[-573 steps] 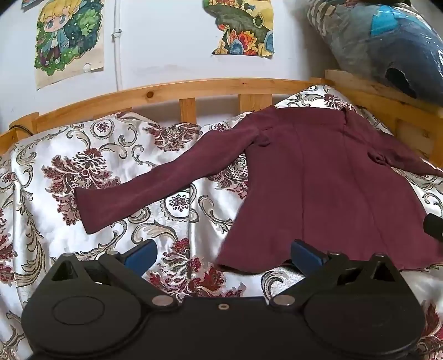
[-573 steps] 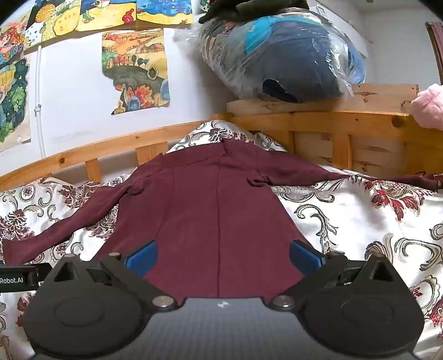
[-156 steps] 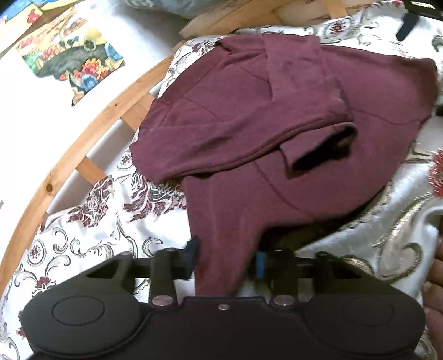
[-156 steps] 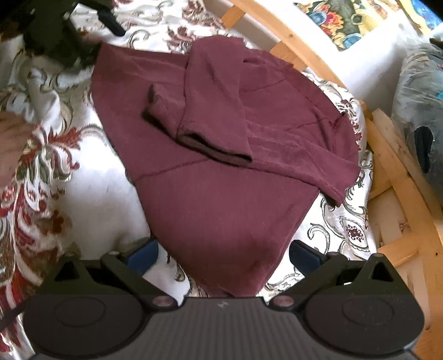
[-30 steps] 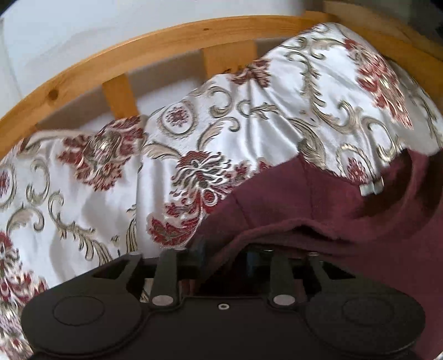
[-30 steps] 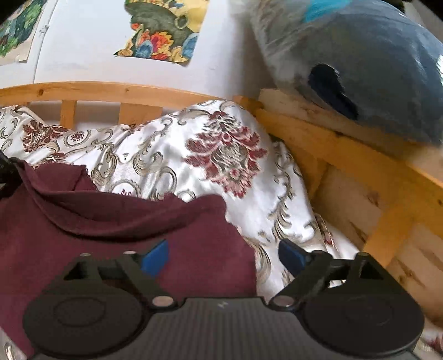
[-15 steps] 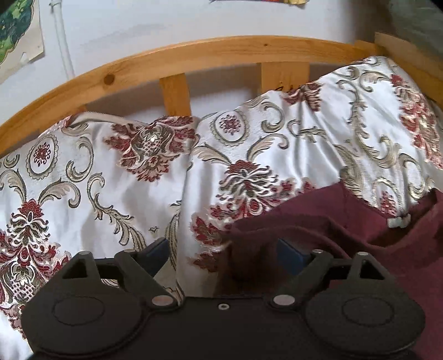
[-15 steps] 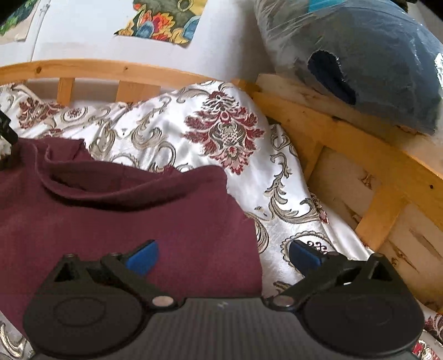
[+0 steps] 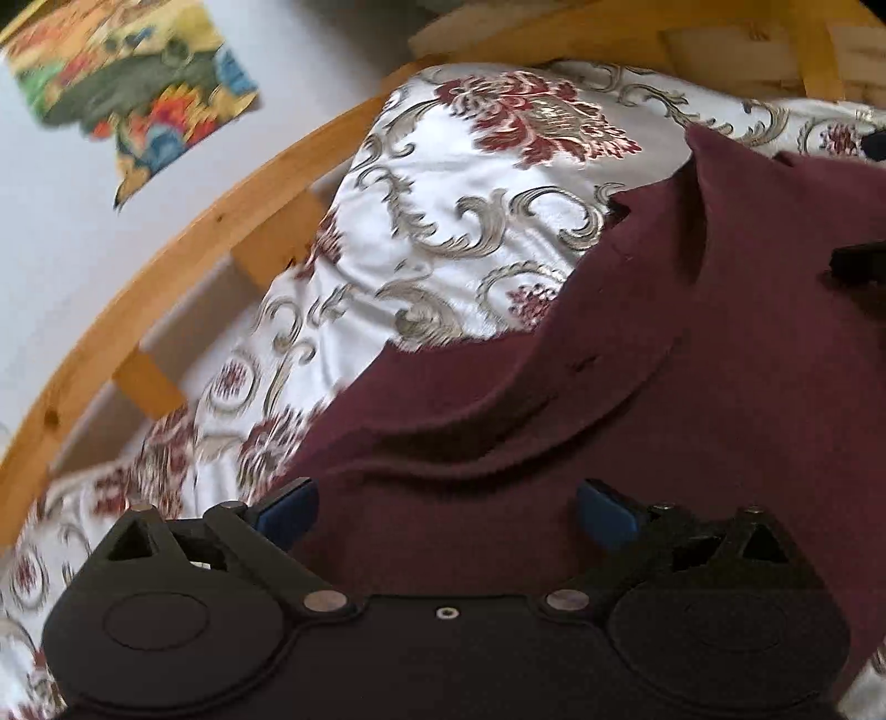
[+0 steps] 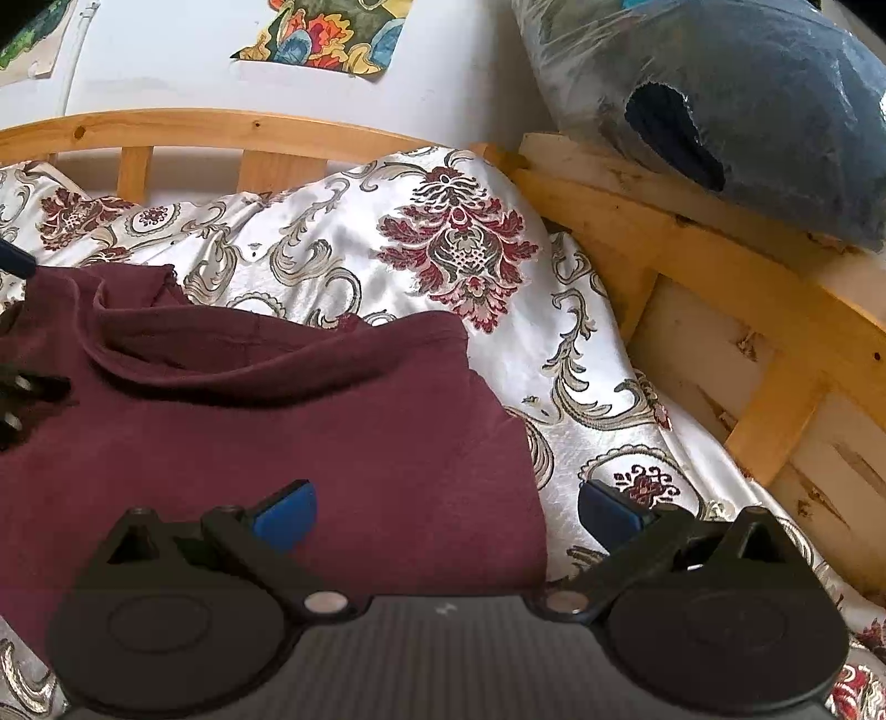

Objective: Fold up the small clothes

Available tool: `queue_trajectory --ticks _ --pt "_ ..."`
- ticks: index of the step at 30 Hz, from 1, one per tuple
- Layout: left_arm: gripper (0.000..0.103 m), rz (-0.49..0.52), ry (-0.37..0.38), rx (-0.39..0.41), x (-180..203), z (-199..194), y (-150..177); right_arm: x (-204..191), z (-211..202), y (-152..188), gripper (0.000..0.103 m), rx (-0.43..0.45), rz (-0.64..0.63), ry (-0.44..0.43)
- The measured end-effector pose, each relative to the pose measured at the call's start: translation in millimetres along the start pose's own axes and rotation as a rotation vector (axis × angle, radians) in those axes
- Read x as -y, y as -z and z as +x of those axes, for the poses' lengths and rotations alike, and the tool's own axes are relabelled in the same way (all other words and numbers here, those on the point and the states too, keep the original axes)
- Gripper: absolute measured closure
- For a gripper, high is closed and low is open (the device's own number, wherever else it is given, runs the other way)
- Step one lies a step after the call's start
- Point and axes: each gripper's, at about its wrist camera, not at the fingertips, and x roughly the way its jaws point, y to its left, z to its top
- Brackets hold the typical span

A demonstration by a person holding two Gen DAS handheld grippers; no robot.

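Observation:
A maroon long-sleeved top (image 9: 609,387) lies folded on the floral bedcover (image 9: 443,194), its folded edge rumpled at the far side. My left gripper (image 9: 446,509) hovers over the near part of the top. Its jaws are opening wide, and the cloth lies under the gap without either blue pad (image 9: 288,509) pressing on it. In the right wrist view the same top (image 10: 277,432) fills the lower left. My right gripper (image 10: 446,509) stands open over its right edge, one pad above the cloth and the other above the bedcover (image 10: 581,360).
A curved wooden bed rail (image 10: 221,127) runs behind the bedcover, and a wooden frame (image 10: 720,277) rises at the right. A plastic-wrapped dark blue bundle (image 10: 720,83) sits on that frame. Colourful posters (image 10: 332,33) hang on the white wall.
My left gripper went from shut on the top's edge to wide open, letting the cloth go, and it rolled and swung over the garment. The right gripper widened slightly and stayed put.

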Motion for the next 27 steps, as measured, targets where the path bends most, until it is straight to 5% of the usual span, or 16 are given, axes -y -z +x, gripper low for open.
queue_trajectory --ticks 6,10,19,27 --pt "0.003 -0.012 -0.114 0.064 -9 27 -23 2 0 1 0.000 0.000 0.004 0.010" --pt "0.004 -0.060 -0.191 0.040 -25 46 -35 3 -1 0 0.000 0.007 -0.001 0.021" --pt "0.002 -0.302 -0.153 -0.052 -55 21 -20 8 -24 -3 0.001 0.058 0.042 -0.061" --pt "0.001 -0.526 -0.083 -0.002 -54 -57 39 5 -45 3 0.038 0.006 0.130 -0.154"
